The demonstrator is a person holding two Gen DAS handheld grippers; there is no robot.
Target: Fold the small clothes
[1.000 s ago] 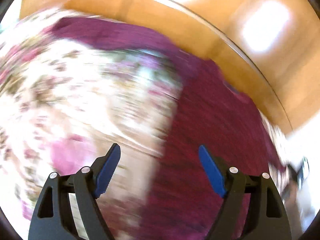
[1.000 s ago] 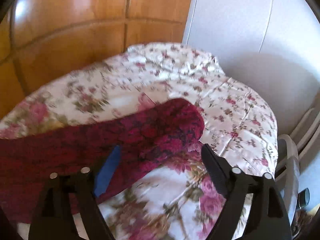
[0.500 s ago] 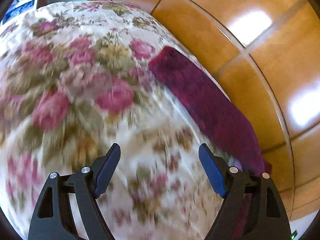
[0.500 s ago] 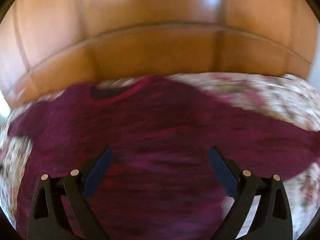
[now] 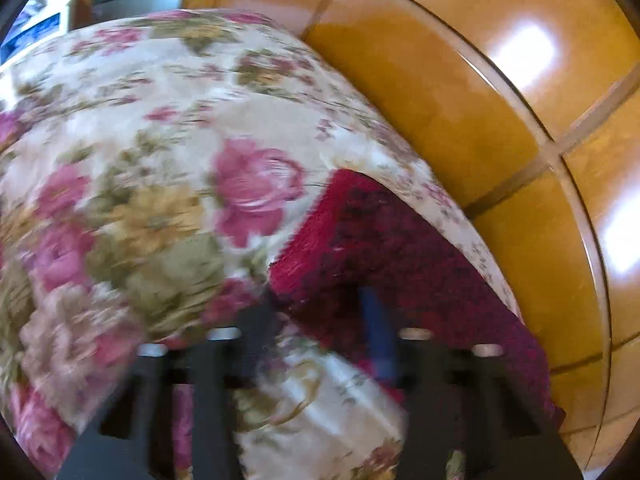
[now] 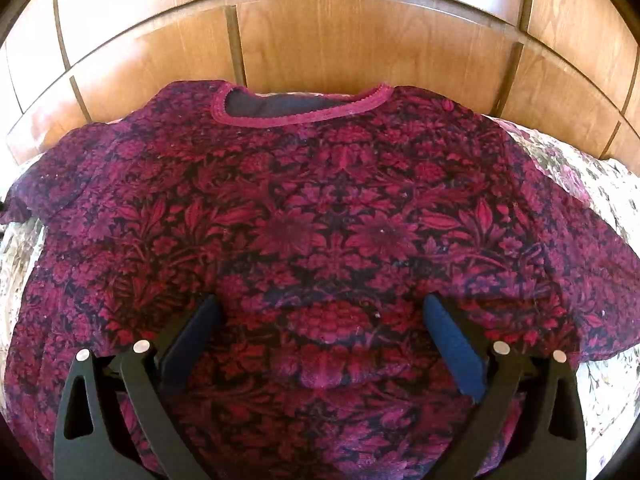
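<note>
Across both views, a bed (image 5: 160,160) under a cream cover printed with pink roses, backed by a glossy wooden panel (image 5: 440,80).

On that cover, lying spread flat and face up in the right wrist view: 1 dark red patterned top (image 6: 320,220), neckline (image 6: 296,120) toward the panel, both sleeves thrown outward. Not yet folded anywhere.

In the left wrist view, only 1 sleeve (image 5: 380,240) of it, running along the bed's edge beside the panel.

A second ago, swept over this same sleeve at a distance, with the left tongs (image 5: 316,316) spread wide. Now down at the sleeve's end and closing, the cuff edge between them. Too blurred to tell whether the pads already bite the cloth.

Right tongs (image 6: 320,320) a second ago off by the other sleeve; now centred above the chest, opening to full spread, nothing clamped, cloth merely below.

Meaning for the task, as a judgement: spreading finished, first fold starting, likely this sleeve carried inward across the body. Worth watching for a cuff grip that also catches the bed cover beneath.
</note>
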